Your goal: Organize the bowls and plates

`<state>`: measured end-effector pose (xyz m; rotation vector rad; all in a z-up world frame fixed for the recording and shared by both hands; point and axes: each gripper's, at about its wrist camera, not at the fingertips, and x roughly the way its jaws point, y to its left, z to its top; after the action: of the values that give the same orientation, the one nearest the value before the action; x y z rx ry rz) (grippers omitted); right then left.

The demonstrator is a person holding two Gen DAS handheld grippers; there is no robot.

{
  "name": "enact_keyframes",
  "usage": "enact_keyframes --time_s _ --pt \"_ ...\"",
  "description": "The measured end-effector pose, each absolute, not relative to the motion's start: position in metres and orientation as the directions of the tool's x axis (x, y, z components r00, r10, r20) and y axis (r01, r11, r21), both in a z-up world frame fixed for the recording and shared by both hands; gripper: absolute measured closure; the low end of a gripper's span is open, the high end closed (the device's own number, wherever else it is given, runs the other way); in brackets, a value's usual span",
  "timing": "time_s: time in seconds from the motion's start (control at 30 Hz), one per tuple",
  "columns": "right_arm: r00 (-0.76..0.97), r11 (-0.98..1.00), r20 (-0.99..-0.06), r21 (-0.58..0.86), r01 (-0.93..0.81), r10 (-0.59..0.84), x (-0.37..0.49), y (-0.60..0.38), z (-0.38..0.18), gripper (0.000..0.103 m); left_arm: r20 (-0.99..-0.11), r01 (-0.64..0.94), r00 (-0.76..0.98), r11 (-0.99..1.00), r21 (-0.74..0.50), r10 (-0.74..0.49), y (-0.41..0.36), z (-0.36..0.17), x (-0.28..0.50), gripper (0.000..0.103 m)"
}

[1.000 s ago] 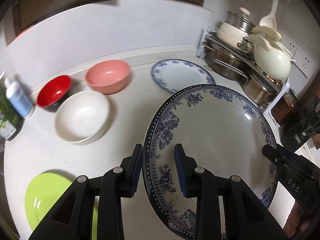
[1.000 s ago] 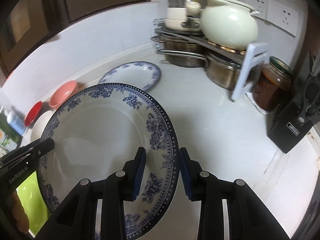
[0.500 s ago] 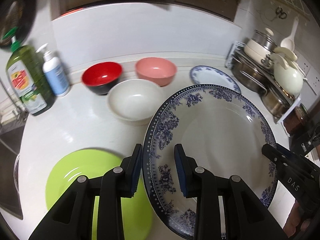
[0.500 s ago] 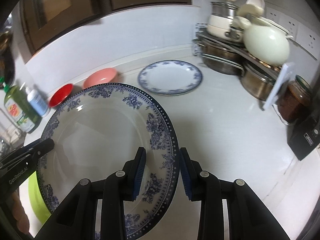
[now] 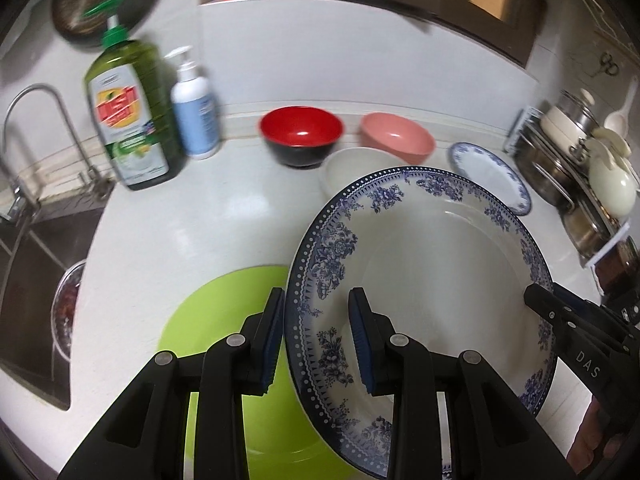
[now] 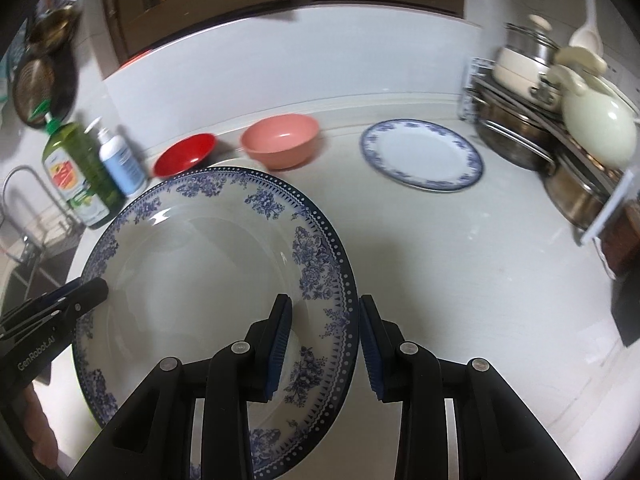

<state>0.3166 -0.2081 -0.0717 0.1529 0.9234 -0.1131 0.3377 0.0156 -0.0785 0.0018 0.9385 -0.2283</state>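
A large blue-patterned plate (image 5: pixel 432 256) (image 6: pixel 192 264) hangs above the counter, held by both grippers. My left gripper (image 5: pixel 318 344) is shut on its left rim. My right gripper (image 6: pixel 325 350) is shut on its right rim and shows in the left wrist view (image 5: pixel 568 332). A green plate (image 5: pixel 224 320) lies on the counter below the large plate's left side. A red bowl (image 5: pixel 302 134), a pink bowl (image 5: pixel 396 142), a white bowl (image 5: pixel 356 168) and a small blue-rimmed plate (image 6: pixel 422 154) stand farther back.
A green soap bottle (image 5: pixel 128 112) and a white pump bottle (image 5: pixel 194 108) stand at the back left beside the sink (image 5: pixel 36 256) and tap (image 5: pixel 40 92). A rack of pots (image 6: pixel 560 120) with a cream kettle (image 6: pixel 598 124) fills the right.
Both grippers have carried the large plate to the left. It now hangs over the green plate, and the sink and bottles have come into view.
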Motion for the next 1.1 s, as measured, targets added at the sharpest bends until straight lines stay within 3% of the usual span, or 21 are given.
enact_keyframes --time_s 0.73,1.1 --pt "0.535 0.993 -0.836 0.104 -0.063 0.122 0.337 -0.105 -0.103 0.068 -0.845 -0.039 0.533 0.996 -0.074 -0.042 0.115 -0.109 0.32 0.071" --pt "0.478 0.991 -0.869 0.1 -0.087 0.13 0.344 -0.085 -0.13 0.068 -0.879 -0.062 0.476 0.996 -0.071 -0.033 0.13 -0.138 0.328 0.071"
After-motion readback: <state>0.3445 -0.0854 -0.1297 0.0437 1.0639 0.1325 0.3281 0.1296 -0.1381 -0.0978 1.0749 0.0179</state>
